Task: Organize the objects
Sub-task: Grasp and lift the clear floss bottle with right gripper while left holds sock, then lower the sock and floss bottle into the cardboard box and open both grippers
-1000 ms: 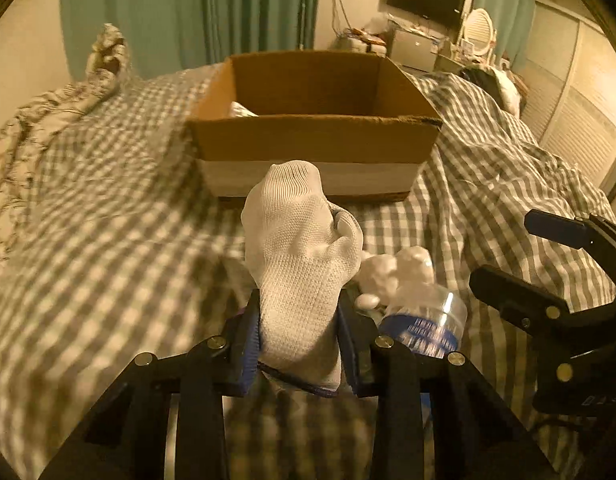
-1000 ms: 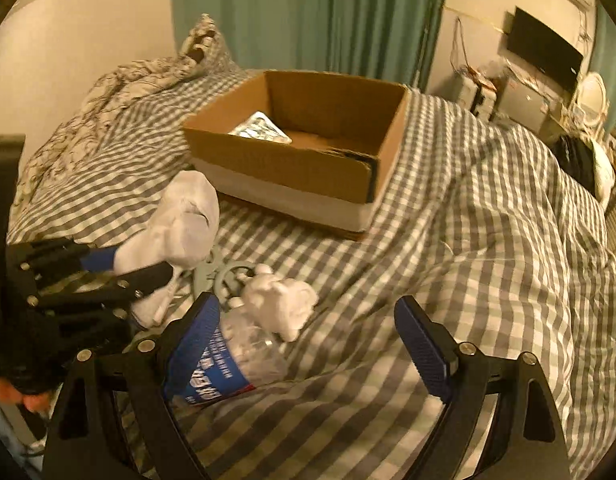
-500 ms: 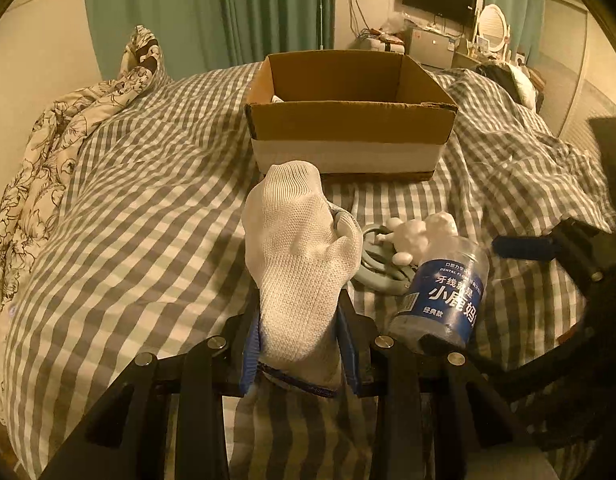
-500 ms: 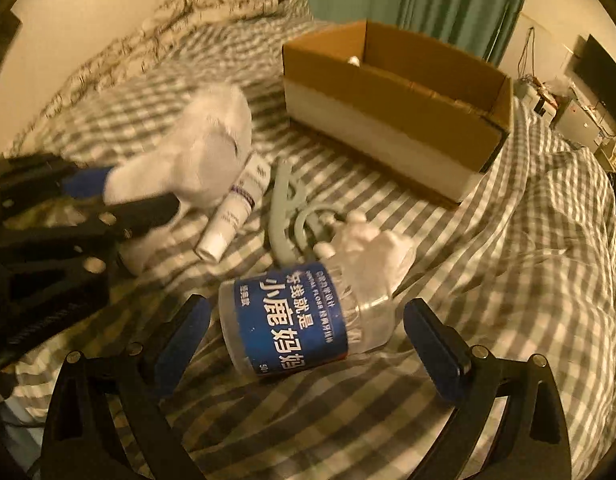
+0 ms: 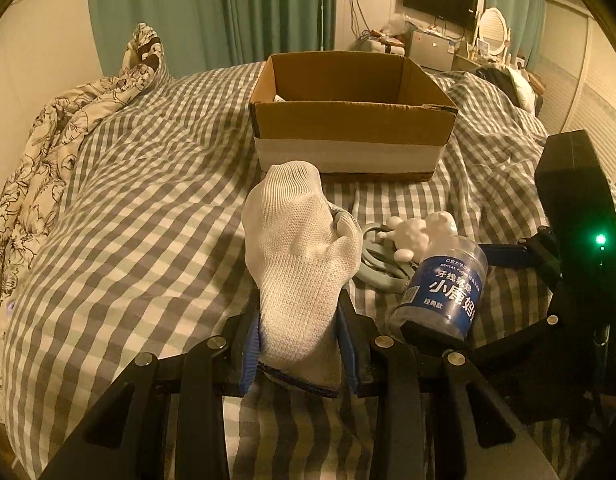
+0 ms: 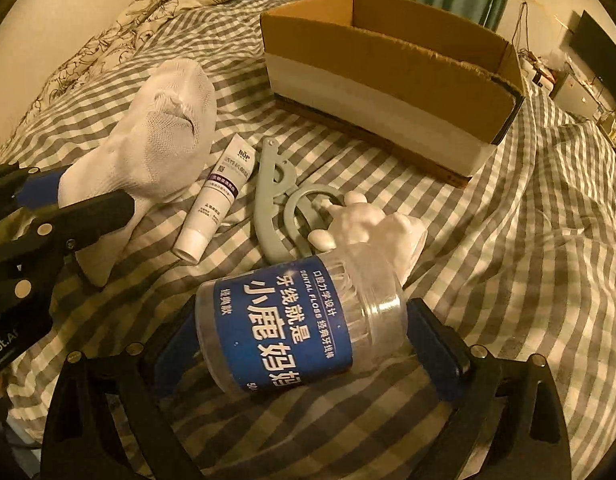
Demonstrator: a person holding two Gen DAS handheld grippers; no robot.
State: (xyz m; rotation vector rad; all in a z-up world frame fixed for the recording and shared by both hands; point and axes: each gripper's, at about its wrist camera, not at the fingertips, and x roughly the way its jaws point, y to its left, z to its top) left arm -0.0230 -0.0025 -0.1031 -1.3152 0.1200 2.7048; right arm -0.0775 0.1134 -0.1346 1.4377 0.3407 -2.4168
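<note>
We saw the left claw [image 5: 299,344] clamping the sock [image 5: 297,264]; the right claw [image 6: 308,344] bracketed the floss jar [image 6: 299,324], contact unclear; only the right view showed the tube [image 6: 213,200].

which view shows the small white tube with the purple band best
The right wrist view: the white tube with the purple band lies fully exposed on the checked bedding, between the white sock and the grey-green plastic clip. The left wrist view shows none of it; the sock blocks that spot.
</note>
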